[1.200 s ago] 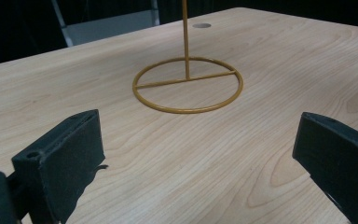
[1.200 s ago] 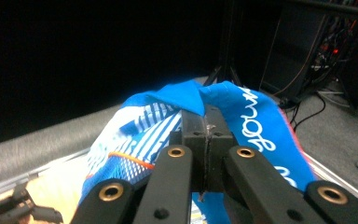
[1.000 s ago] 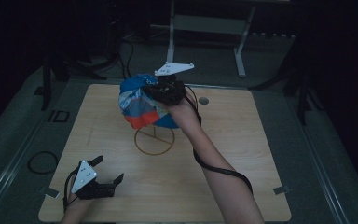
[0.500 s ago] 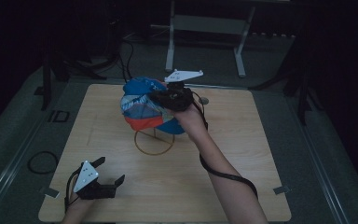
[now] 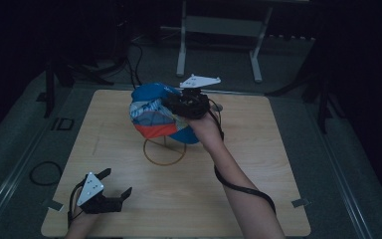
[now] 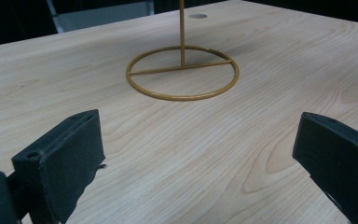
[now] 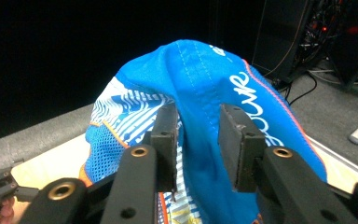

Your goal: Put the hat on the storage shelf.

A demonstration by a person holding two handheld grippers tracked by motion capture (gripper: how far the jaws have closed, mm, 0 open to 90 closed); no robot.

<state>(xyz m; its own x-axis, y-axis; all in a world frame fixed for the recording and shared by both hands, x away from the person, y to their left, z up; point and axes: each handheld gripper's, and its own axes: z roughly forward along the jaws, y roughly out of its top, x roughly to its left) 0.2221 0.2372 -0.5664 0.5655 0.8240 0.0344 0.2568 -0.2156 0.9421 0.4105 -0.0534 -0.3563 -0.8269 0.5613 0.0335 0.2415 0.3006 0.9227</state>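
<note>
Gripped between the jaws of the right gripper (image 5: 171,103) is a fold of a blue cap (image 5: 151,112), which is held up in the air above the far middle of the table (image 5: 258,164). From the right gripper view the two black jaws are seen closed to a narrow gap, with the cap's blue cloth (image 7: 200,93) pinched between them; white lettering, white stripes and an orange edge are seen on the fabric. From the high view the cap is seen bunched, with a red-orange band along its lower side, and it hangs over the yellow wire stand (image 5: 165,152), whose ring base lies flat on the table. Whether the cap touches the stand's upright rod cannot be told.

By contrast, the left gripper (image 5: 114,185) is held low at the near left corner of the table, well apart from the cap. Its jaws are spread wide and nothing is held between them. In the left gripper view the ring base (image 6: 182,72) and thin upright rod (image 6: 182,28) are seen ahead on the pale wood.
</note>
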